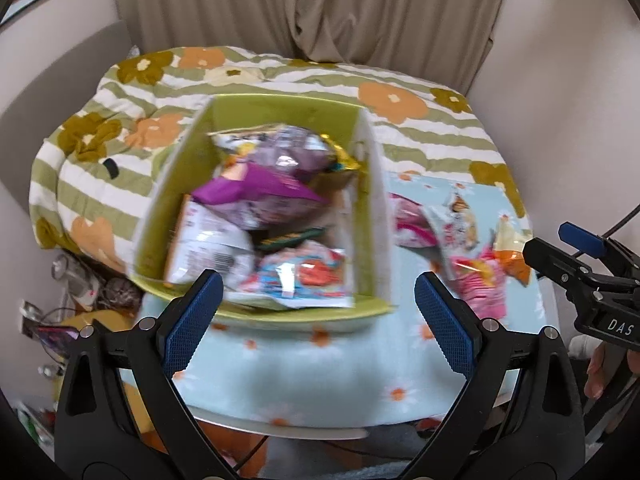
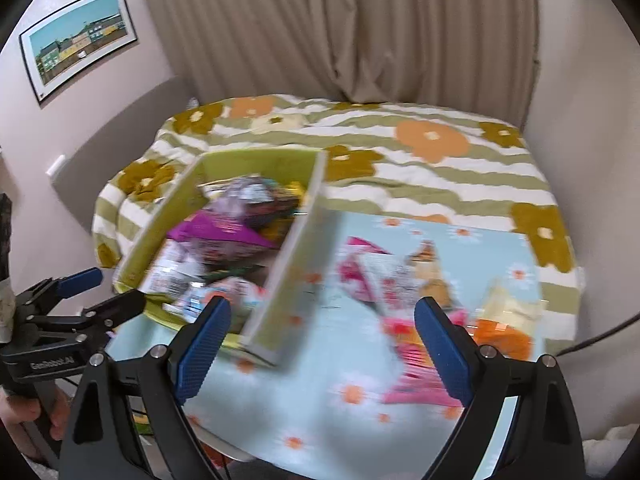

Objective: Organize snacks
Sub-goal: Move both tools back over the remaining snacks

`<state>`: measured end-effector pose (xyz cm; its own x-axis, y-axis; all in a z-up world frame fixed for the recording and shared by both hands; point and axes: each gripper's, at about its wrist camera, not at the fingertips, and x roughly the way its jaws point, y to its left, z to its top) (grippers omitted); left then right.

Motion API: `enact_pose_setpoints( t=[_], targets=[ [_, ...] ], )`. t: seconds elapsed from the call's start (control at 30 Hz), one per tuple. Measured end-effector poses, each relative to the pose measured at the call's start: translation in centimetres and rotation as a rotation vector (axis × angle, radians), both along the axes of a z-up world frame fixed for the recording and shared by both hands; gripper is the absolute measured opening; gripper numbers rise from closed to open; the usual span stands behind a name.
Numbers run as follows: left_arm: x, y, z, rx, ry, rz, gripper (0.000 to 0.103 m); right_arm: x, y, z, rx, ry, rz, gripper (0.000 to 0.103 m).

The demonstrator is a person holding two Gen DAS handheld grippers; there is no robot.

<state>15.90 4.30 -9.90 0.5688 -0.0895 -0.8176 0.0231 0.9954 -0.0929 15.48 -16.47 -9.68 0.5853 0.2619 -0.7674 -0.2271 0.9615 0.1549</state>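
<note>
A green box (image 1: 224,108) (image 2: 180,204) stands on the light blue flowered cloth (image 1: 320,372) (image 2: 320,412) and holds several snack packets, among them a purple pack (image 1: 256,190) (image 2: 224,236). More snack packets (image 1: 460,240) (image 2: 404,292), pink, white and orange, lie loose on the cloth to the right of the box. My left gripper (image 1: 320,320) (image 2: 100,292) hovers open before the box's near wall, nothing between its fingers. My right gripper (image 2: 324,344) (image 1: 560,256) hangs open above the cloth, near the box's right corner and the loose packets. The picture is blurred.
Behind the table lies a bed with a green-striped flowered blanket (image 1: 400,120) (image 2: 440,160), then beige curtains (image 1: 320,8) (image 2: 360,32). A framed picture (image 2: 80,40) hangs on the left wall. Cluttered items and cables (image 1: 80,292) sit low at the left. A hand (image 2: 24,412) grips the left handle.
</note>
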Motion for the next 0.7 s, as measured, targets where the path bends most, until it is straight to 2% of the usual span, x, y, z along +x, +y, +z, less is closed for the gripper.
enact_pose_setpoints(
  t=[0.33, 0.53, 0.7],
  targets=[
    [-0.9, -10.7, -2.2, -0.057, 0.048, -0.023, 0.096, -0.9, -11.1, -1.2, 0.002, 0.018, -0.033, 0.091],
    [0.4, -16.2, -5.1, -0.092, 0.108, -0.077, 0.096, 0.1, -16.1, -2.8, 0.03, 0.057, -0.088, 0.091],
    [2.6, -19.5, -8.8, -0.129, 0.179, -0.121, 0.096, 1.9, -19.0, -5.1, 0.054, 0.107, -0.157, 0.091]
  ],
)
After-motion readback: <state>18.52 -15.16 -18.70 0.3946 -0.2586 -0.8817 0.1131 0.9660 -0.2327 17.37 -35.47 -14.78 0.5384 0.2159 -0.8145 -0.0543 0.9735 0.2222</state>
